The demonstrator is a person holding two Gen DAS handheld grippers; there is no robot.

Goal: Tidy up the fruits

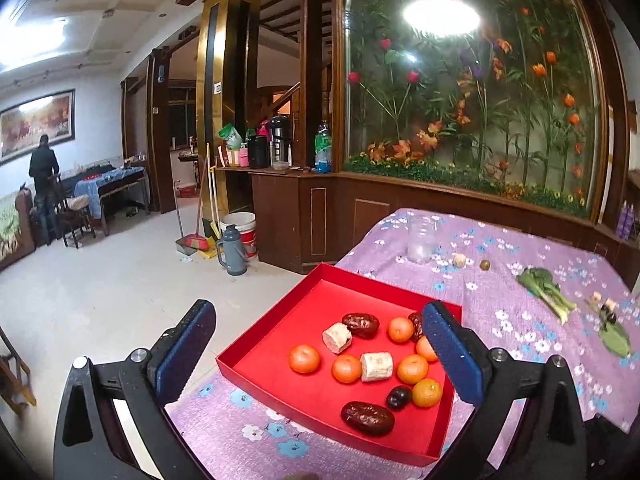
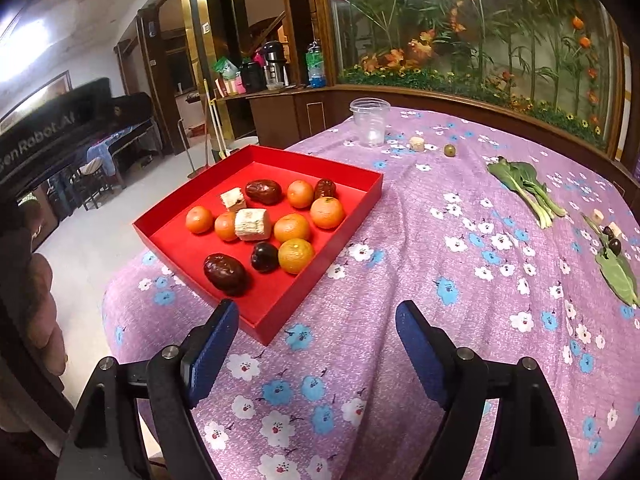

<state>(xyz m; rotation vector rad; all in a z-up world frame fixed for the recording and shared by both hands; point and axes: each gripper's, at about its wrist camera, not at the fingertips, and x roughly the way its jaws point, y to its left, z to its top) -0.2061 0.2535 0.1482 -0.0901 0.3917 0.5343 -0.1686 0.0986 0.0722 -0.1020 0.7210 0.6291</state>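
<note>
A red tray (image 1: 280, 304) (image 2: 352, 184) lies on the purple flowered tablecloth (image 2: 420, 280). It holds several small oranges (image 1: 305, 358) (image 2: 327, 212), three brown dates (image 1: 367, 418) (image 2: 225, 273), a dark plum (image 1: 398, 397) (image 2: 264, 256) and two pale banana pieces (image 1: 376, 366) (image 2: 251, 224). My left gripper (image 1: 320, 344) hovers open over the tray's near left part, its right finger in front of an orange, nothing between the pads. Over bare cloth just right of the tray's near corner, my right gripper (image 2: 316, 340) is open and holds nothing.
A clear plastic cup (image 2: 370, 121) stands behind the tray. A pale chunk (image 2: 417, 144) and a green olive-like fruit (image 2: 450, 149) lie near it. Leafy greens (image 2: 524, 188), a leaf (image 2: 618, 276), dark fruits (image 2: 614, 245) and a pale piece sit at right. A person (image 1: 43, 168) stands far left.
</note>
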